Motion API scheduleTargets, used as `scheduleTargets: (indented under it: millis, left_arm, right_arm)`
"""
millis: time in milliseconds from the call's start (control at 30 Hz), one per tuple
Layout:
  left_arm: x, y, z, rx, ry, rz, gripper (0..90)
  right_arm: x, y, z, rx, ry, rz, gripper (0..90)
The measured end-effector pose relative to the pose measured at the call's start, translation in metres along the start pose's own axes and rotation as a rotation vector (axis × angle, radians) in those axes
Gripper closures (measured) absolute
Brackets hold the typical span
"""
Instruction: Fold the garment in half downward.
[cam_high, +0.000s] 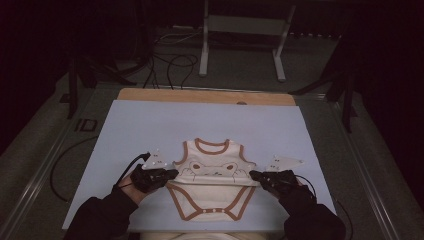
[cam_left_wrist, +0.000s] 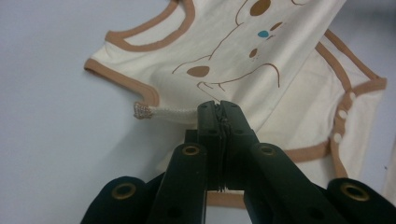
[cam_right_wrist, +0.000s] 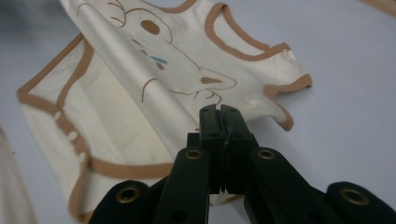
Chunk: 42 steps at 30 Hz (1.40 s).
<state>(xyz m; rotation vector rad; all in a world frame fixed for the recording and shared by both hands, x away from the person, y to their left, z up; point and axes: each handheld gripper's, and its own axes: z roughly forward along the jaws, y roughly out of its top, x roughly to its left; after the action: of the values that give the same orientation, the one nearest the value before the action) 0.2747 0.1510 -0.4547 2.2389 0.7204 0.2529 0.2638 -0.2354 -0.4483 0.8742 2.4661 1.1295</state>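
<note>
left claw (cam_high: 171, 173) clamped on bodysuit (cam_high: 212, 172) left side edge; right claw (cam_high: 254, 175) clamped on its right side edge; bodysuit flat on light tabletop (cam_high: 140, 125), near edge, neck pointing away

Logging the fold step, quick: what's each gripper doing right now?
Left gripper: closed, pinching the bodysuit's side edge.
Right gripper: closed, pinching the bodysuit's opposite side edge.

Looks like a lab/recording setup, not a home: dark room w/ cables (cam_high: 172, 65) across the floor at upper centre, a white metal stand (cam_high: 243, 30) at top, and a bench (cam_high: 210, 125) w/ pale sheet mid-frame.
</note>
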Motion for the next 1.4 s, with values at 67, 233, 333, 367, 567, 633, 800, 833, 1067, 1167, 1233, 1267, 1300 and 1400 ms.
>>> scheduleTargets:
  millis: [67,233,333,367,567,633,800,833,1067,1167,1233,1267,1300,1400]
  left_arm:
    - [-0.001,-0.002,0.001,0.000,-0.004,-0.002,89.2]
    - [-0.012,-0.012,0.004,0.018,-0.020,0.009,89.2]
    - [-0.016,-0.014,0.003,0.023,-0.022,0.010,89.2]
    - [-0.018,-0.016,0.003,0.021,-0.025,0.006,89.2]
    - [-0.033,-0.024,0.003,0.029,-0.034,0.019,89.2]
    - [-0.036,-0.027,0.003,0.032,-0.034,0.023,89.2]
    - [-0.041,-0.034,0.003,0.028,-0.053,0.023,89.1]
    - [-0.043,-0.035,0.003,0.030,-0.054,0.027,89.1]
    - [-0.049,-0.046,0.006,0.029,-0.067,0.006,89.1]
    - [-0.051,-0.050,0.009,0.032,-0.067,-0.002,89.1]
    - [-0.052,-0.053,0.010,0.033,-0.070,-0.008,89.1]
    - [-0.052,-0.054,0.011,0.037,-0.072,-0.011,89.1]
    - [-0.052,-0.055,0.012,0.039,-0.073,-0.016,89.1]
    - [-0.051,-0.058,0.015,0.045,-0.077,-0.012,89.1]
  right_arm:
    - [0.002,-0.002,-0.001,0.003,0.001,0.000,89.7]
    - [0.011,-0.013,-0.003,0.020,0.022,0.002,89.7]
    - [0.014,-0.019,-0.005,0.017,0.033,0.003,89.7]
    - [0.015,-0.021,-0.005,0.020,0.038,0.002,89.6]
    - [0.021,-0.031,-0.004,0.038,0.053,0.004,89.5]
    - [0.022,-0.032,-0.004,0.038,0.056,0.007,89.5]
    - [0.026,-0.038,-0.004,0.059,0.072,0.007,89.5]
    - [0.026,-0.038,-0.004,0.059,0.072,0.007,89.5]
    - [0.029,-0.049,-0.005,0.068,0.075,0.030,89.4]
    - [0.031,-0.054,-0.003,0.082,0.085,0.039,89.4]
    - [0.032,-0.056,-0.002,0.088,0.087,0.039,89.4]
    - [0.032,-0.057,-0.001,0.091,0.089,0.045,89.4]
    - [0.032,-0.058,-0.001,0.090,0.091,0.048,89.4]
    - [0.032,-0.061,0.002,0.100,0.097,0.047,89.4]
